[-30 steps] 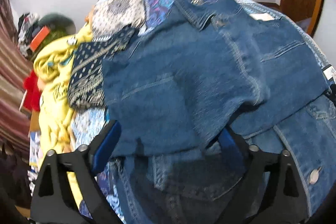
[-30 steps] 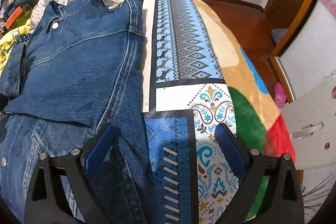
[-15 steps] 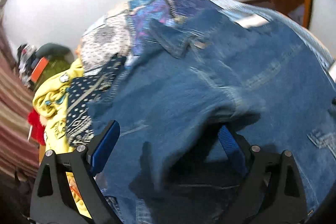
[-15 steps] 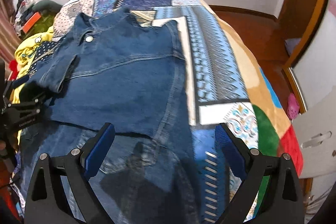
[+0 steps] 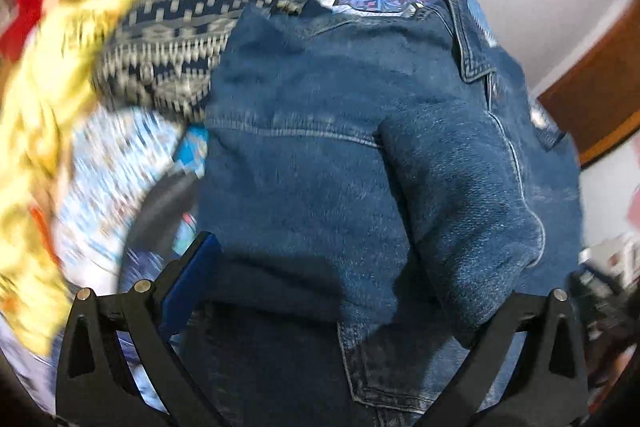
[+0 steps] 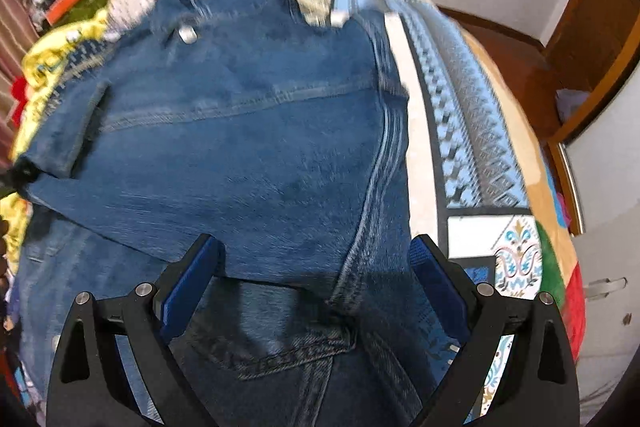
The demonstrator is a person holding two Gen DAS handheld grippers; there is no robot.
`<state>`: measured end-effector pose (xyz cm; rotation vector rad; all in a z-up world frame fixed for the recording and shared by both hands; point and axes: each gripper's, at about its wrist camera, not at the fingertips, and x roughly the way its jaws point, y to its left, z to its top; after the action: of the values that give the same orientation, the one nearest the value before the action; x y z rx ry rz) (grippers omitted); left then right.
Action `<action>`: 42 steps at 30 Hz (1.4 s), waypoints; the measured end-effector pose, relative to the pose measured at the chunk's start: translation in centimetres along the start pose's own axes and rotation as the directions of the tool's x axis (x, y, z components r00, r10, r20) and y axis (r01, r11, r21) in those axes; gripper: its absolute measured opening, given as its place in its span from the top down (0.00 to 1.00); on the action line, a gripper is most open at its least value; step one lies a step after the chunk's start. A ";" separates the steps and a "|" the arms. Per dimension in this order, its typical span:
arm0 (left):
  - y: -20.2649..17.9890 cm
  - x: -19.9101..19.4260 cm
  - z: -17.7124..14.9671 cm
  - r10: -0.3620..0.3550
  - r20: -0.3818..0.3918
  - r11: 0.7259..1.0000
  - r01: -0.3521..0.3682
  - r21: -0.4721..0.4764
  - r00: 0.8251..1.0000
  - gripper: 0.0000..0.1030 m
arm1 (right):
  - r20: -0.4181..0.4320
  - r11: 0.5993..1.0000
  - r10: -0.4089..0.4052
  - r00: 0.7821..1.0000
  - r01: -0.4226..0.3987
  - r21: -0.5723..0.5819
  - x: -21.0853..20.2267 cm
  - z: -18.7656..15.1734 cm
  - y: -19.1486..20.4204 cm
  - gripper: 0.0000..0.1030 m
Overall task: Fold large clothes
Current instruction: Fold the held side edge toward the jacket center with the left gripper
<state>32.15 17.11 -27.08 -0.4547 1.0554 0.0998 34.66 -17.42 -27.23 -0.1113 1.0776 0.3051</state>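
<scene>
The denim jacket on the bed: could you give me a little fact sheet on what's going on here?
garment: denim jacket, spread out, sleeve folded across it
surface: patchwork bedspread
beside it: yellow cloth, dark patterned cloth
left gripper: jaws opening, over the sleeve
right gripper: open, above the jacket, gripping nothing

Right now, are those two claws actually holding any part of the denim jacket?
No. The right gripper stands open above the denim jacket; the left gripper is opening, its sleeve between the jaws, apparently unpinched.
</scene>
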 end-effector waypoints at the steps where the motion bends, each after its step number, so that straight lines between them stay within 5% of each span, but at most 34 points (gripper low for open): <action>1: 0.4 0.2 -0.2 -0.027 -0.002 0.999 0.027 -0.029 1.000 0.00 | -0.018 1.000 0.000 1.000 0.000 -0.003 0.6 -0.1 0.0 0.08; 15: 1.7 -0.6 -1.3 -0.184 0.020 0.975 0.185 -0.118 0.983 0.00 | -0.030 0.998 0.049 0.998 -0.048 0.040 1.2 -0.4 -1.0 0.02; 18: -0.6 -2.2 -1.7 -0.015 0.050 1.000 0.014 0.009 0.999 0.00 | -0.026 0.999 0.033 0.999 -0.032 0.031 1.0 -0.4 -0.8 0.02; 20: -2.8 -3.2 -2.3 0.117 0.119 0.979 -0.134 0.152 0.986 0.00 | -0.026 0.999 0.027 0.999 -0.026 0.032 1.0 -0.4 -0.8 0.02; 24: -7.5 -5.5 -4.5 0.296 0.314 0.822 -0.408 0.398 0.902 0.00 | -0.026 0.999 0.017 1.000 -0.016 0.032 1.0 -0.4 -0.8 0.02; 28: -10.2 -5.0 -5.6 0.363 0.427 0.654 -0.553 0.517 0.828 0.00 | -0.013 1.000 -0.007 1.000 0.007 0.012 0.7 -0.5 -0.5 0.02; 30: -11.9 -4.0 -5.9 0.365 0.460 0.573 -0.585 0.574 0.809 0.00 | -0.007 1.000 -0.015 1.000 0.015 0.001 0.6 -0.5 -0.3 0.02; 37: -16.2 0.0 -7.8 0.303 0.528 0.325 -0.606 0.725 0.794 0.06 | 0.013 1.000 -0.007 1.000 0.008 -0.025 -0.4 -0.8 -0.3 0.02; 39: -17.3 0.5 -8.3 0.272 0.505 0.292 -0.570 0.768 0.819 0.19 | 0.029 1.000 -0.004 1.000 0.005 -0.022 -1.0 -0.8 -0.5 0.02; 42: -17.9 1.3 -8.0 0.267 0.455 0.287 -0.520 0.804 0.850 0.60 | 0.048 1.000 0.010 0.999 -0.010 -0.001 -1.8 -0.7 -1.0 0.02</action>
<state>31.54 -2.44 -25.87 0.8782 0.8003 -0.0012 33.61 -18.85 -26.05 -0.0983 1.0302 0.3157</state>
